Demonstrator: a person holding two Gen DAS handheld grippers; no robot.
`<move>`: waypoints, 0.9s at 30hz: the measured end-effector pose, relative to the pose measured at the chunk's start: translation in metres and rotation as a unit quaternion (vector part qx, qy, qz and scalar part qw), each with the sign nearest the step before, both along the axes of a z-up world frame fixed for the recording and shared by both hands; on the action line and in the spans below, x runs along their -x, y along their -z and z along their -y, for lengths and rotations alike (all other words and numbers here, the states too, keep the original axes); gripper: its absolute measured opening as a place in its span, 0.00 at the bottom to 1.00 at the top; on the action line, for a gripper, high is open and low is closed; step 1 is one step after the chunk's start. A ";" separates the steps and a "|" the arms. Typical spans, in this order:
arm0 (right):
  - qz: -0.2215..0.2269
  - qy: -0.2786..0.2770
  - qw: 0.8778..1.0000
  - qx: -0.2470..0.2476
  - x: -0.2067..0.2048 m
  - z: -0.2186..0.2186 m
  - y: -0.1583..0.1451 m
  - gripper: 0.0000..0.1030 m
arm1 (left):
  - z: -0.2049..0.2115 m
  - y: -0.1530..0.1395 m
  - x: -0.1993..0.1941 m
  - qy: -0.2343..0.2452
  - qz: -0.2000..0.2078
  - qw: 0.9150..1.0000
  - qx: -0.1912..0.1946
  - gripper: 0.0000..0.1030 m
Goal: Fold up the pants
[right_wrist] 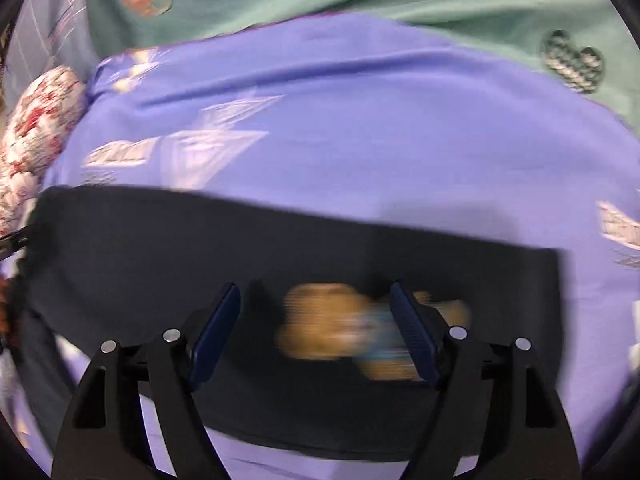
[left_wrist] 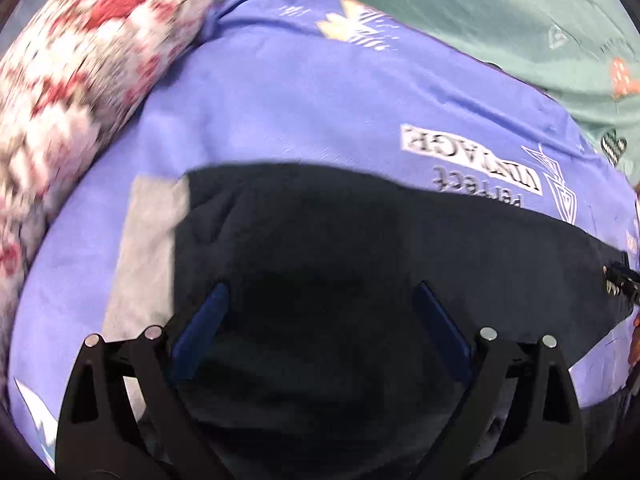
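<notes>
Purple bedsheet (left_wrist: pixel 304 92) carrying the dark pants (right_wrist: pixel 160 248), laid as a flat band. Left gripper (left_wrist: pixel 320 292) and right gripper (right_wrist: pixel 316 292) hover above, jaws spread wide, holding nothing. Probable step: between folds; next, grasp an edge.

The left gripper (left_wrist: pixel 320 308) had its two blue fingers (left_wrist: pixel 202 328) spread wide, with nothing between them, above the dark pants (left_wrist: pixel 360 240). The pants lay across a purple bed sheet (left_wrist: pixel 280 100) with printed words. A grey piece of fabric (left_wrist: pixel 148 248) showed at the left edge of the pants. A red and white patterned pillow (left_wrist: pixel 80 80) lay at the left, and a green cover (left_wrist: pixel 520 20) was behind the sheet.
</notes>
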State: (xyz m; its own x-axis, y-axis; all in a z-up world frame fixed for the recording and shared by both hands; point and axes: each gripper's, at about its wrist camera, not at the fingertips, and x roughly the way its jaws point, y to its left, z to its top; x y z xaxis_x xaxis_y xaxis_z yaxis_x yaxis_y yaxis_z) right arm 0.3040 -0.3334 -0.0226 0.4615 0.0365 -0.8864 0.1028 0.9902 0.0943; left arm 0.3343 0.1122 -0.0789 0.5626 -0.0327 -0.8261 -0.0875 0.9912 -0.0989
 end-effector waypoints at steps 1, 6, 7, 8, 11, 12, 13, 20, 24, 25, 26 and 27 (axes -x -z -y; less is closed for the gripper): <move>0.015 0.046 0.998 -0.047 0.003 0.033 -0.002 0.73 | -0.005 0.002 0.002 -0.005 -0.004 1.000 0.004 0.92; 0.044 0.176 0.982 -0.055 0.020 0.055 -0.029 0.72 | -0.013 0.003 0.002 -0.015 -0.014 1.000 0.010 0.85; 0.051 0.119 0.990 -0.060 0.021 0.039 -0.033 0.79 | -0.011 -0.002 0.005 -0.021 -0.011 1.000 0.017 0.86; 0.042 0.058 0.994 -0.082 0.021 0.023 -0.031 0.84 | -0.007 -0.009 0.010 -0.018 0.000 1.000 0.026 0.87; -0.036 -0.034 0.999 -0.020 0.028 -0.014 -0.010 0.87 | 0.009 -0.015 0.016 0.011 0.018 1.000 -0.021 0.91; -0.050 -0.030 0.996 0.071 0.030 -0.018 -0.002 0.87 | 0.011 -0.011 0.015 0.013 0.010 0.999 -0.043 0.91; -0.045 -0.010 0.993 0.107 0.033 -0.014 -0.002 0.99 | 0.009 -0.005 0.012 0.009 -0.008 0.998 -0.061 0.91; -0.063 0.103 0.992 0.020 0.108 0.012 -0.041 0.99 | 0.000 -0.017 0.057 0.002 -0.016 0.998 -0.060 0.92; -0.016 -0.017 1.000 0.007 0.162 -0.063 -0.070 0.94 | 0.009 -0.020 0.103 0.027 -0.013 0.999 -0.044 0.94; -0.020 -0.048 0.998 -0.017 0.165 -0.092 -0.066 0.81 | 0.013 -0.016 0.115 0.033 -0.018 0.999 -0.040 0.94; -0.031 -0.077 0.995 -0.045 0.173 -0.108 -0.063 0.75 | 0.014 -0.013 0.123 0.036 -0.021 0.999 -0.034 0.94; -0.048 -0.106 0.991 -0.071 0.186 -0.129 -0.056 0.65 | 0.016 -0.009 0.128 0.037 -0.026 0.999 -0.028 0.94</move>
State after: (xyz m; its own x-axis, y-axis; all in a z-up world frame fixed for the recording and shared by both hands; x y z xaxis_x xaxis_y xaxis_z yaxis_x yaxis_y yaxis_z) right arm 0.1179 -0.2049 0.0331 0.3438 0.2515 -0.9047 -0.0903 0.9679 0.2348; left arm 0.2060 0.0962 -0.0701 0.5173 -0.0269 -0.8554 -0.0163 0.9990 -0.0413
